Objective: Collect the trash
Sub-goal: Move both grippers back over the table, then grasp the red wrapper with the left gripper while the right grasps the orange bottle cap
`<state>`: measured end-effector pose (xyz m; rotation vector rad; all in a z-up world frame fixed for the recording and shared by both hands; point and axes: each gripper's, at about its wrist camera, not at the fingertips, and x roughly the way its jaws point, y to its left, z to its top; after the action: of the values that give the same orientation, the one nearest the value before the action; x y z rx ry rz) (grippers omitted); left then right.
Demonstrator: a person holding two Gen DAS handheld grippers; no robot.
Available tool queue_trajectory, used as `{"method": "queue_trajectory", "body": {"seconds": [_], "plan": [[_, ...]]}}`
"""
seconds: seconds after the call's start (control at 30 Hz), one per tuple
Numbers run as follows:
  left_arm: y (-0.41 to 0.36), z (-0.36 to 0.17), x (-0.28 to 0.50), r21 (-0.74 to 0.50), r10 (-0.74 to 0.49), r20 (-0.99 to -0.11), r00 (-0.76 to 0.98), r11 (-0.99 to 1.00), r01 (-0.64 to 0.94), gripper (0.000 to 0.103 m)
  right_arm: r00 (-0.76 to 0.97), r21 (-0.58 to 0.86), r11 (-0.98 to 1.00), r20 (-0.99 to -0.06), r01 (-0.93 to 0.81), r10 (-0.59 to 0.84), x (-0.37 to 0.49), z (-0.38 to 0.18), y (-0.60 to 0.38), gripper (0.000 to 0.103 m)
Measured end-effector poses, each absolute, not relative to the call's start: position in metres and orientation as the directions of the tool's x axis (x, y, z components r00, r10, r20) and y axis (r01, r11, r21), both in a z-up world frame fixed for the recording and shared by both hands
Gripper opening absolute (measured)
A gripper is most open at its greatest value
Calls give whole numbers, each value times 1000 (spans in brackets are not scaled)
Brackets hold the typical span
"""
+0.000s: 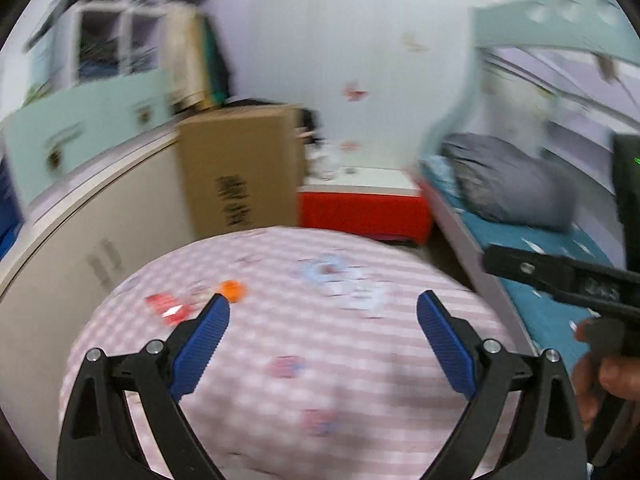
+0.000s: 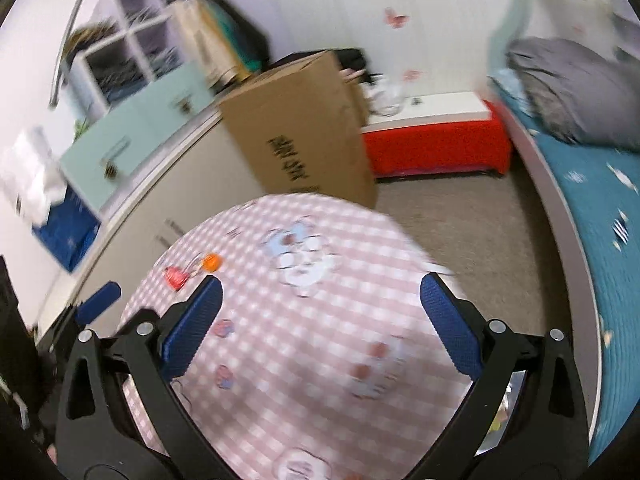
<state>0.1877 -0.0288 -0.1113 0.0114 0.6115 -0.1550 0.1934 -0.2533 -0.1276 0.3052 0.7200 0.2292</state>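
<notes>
A red wrapper point(image 1: 166, 307) and a small orange piece point(image 1: 232, 290) lie on the far left part of a table with a pink checked cloth point(image 1: 304, 344). My left gripper point(image 1: 323, 309) is open and empty above the cloth, its left fingertip just beside the orange piece. In the right wrist view the wrapper point(image 2: 175, 276) and the orange piece point(image 2: 211, 262) lie just beyond the left finger of my right gripper point(image 2: 320, 290), which is open and empty over the cloth point(image 2: 312, 344). The views are blurred.
A tall cardboard box point(image 1: 240, 168) stands behind the table against a beige cabinet point(image 1: 80, 248). A red bench point(image 1: 360, 210) is at the back. A bed with a teal sheet point(image 2: 600, 216) and grey pillow point(image 2: 576, 88) runs along the right. My right gripper's body point(image 1: 568, 280) shows at the right.
</notes>
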Motion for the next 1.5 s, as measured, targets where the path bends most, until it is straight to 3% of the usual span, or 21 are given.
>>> {"method": "queue_trajectory", "body": {"seconds": [0.27, 0.6, 0.8, 0.97, 1.1, 1.17, 1.2, 1.23, 1.3, 1.5], "plan": [[82, -145, 230, -73, 43, -636, 770, 991, -116, 93, 661, 238, 940, -668, -245, 342, 251, -153, -150, 97], [135, -182, 270, -80, 117, -685, 719, 969, -235, 93, 580, 155, 925, -740, -346, 341, 310, -200, -74, 95], [152, -194, 283, -119, 102, -695, 711, 960, -253, 93, 524, 121, 891, -771, -437, 362, 339, -217, -35, 69], [143, -199, 300, -97, 93, -709, 699, 969, -227, 93, 541, 48, 870, -766, -491, 347, 340, -226, -18, 30], [136, -213, 316, -83, 87, -752, 653, 971, -225, 92, 542, 90, 878, -756, -470, 367, 336, -225, -38, 30], [133, -217, 319, -93, 61, -765, 642, 974, -204, 77, 547, 115, 886, -749, -449, 374, 331, -223, -53, 29], [133, -217, 319, -120, 29, -764, 645, 975, -186, 58, 551, 131, 891, -743, -434, 378, 328, -222, -63, 29], [131, -218, 320, -131, 10, -763, 646, 977, -169, 49, 558, 141, 896, -738, -421, 379, 324, -219, -72, 29], [124, -216, 317, -134, -22, -752, 659, 984, -121, 38, 566, 160, 902, -730, -401, 382, 317, -215, -86, 29], [95, -205, 292, -165, -101, -728, 679, 986, -31, 35, 610, 208, 917, -693, -341, 384, 285, -195, -137, 29]]}}
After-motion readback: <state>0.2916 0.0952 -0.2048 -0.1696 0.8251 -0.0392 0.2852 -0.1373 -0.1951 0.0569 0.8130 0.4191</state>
